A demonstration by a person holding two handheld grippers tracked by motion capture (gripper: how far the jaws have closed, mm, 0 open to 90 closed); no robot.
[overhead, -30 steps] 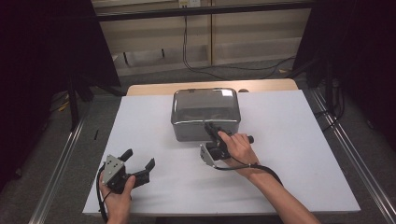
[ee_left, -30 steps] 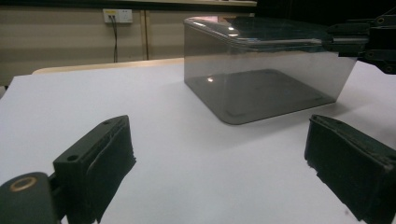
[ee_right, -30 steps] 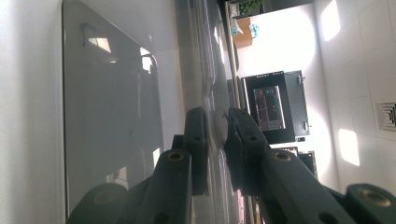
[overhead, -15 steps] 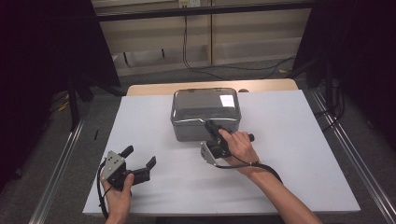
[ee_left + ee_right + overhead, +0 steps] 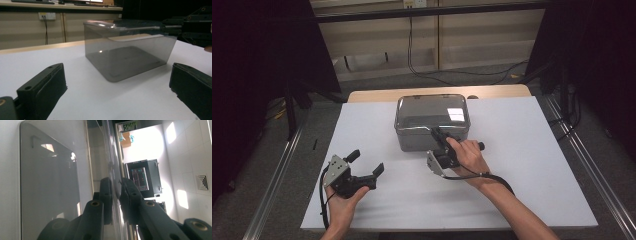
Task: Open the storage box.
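A smoky transparent box (image 5: 432,112) with a lid stands at the middle of the white table (image 5: 522,150). My right gripper (image 5: 437,134) is at the box's near edge, turned on its side. In the right gripper view, the right gripper (image 5: 117,195) is shut on the lid's thin rim (image 5: 110,157), with a pad on each side. My left gripper (image 5: 367,161) is held low at the front left, apart from the box. Its jaws have just been opening and nothing is between them. The left gripper (image 5: 120,85) faces the box (image 5: 125,57), with the right gripper (image 5: 185,25) at the lid's far corner.
A wooden strip (image 5: 377,95) borders the table's far edge. Metal rails (image 5: 277,170) run along both sides. Cables (image 5: 422,70) lie on the floor behind, between dark curtains. Bare white surface lies to the right of the box and in front of both hands.
The left gripper's jaws have spread a little wider. The bright reflection on the lid has slid toward the near side. The right hand has stayed where it was.
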